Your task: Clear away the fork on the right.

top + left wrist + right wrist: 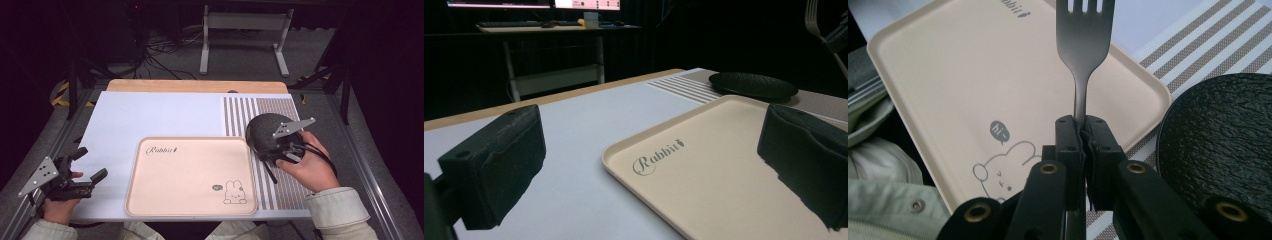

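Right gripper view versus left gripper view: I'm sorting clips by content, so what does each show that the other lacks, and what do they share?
The right gripper view alone gives the rabbit drawing on the tray, a pale sleeve, and the right hand-held gripper shut on a dark fork. The left gripper view alone gives the left hand-held gripper with its jaws wide apart, and a desk in the dark background. Both take in the beige tray, the black plate and the striped mat.
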`<action>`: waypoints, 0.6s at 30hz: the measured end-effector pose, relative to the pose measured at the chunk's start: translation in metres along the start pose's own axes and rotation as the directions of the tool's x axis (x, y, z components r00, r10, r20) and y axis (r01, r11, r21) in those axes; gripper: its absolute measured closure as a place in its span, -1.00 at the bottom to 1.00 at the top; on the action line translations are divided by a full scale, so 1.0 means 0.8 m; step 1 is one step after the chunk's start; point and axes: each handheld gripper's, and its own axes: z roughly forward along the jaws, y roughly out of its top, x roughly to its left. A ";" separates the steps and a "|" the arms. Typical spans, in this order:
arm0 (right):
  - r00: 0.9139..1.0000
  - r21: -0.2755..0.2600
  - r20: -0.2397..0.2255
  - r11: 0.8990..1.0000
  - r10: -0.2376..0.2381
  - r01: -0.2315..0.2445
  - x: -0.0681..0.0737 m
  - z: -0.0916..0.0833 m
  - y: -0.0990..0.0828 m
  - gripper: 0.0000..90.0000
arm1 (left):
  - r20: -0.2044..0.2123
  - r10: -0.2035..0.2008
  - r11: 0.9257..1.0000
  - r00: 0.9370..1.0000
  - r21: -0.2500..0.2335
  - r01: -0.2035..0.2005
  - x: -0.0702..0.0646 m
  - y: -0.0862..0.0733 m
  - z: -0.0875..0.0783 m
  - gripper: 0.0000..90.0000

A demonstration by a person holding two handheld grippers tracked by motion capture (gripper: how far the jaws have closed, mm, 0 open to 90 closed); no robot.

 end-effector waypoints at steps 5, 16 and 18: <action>0.995 -0.017 0.046 0.996 0.089 -0.088 0.011 0.003 0.012 0.92 | 0.001 0.000 1.000 1.000 -0.001 0.000 0.000 0.000 0.000 -1.00; 0.972 0.016 0.094 0.975 0.217 -0.220 0.033 0.022 0.031 0.92 | 0.003 -0.001 1.000 1.000 -0.003 0.001 0.000 0.000 -0.001 -1.00; 0.966 0.018 0.109 0.972 0.233 -0.236 0.036 0.027 0.034 0.93 | 0.005 -0.002 1.000 1.000 -0.003 0.002 0.000 0.000 -0.001 -1.00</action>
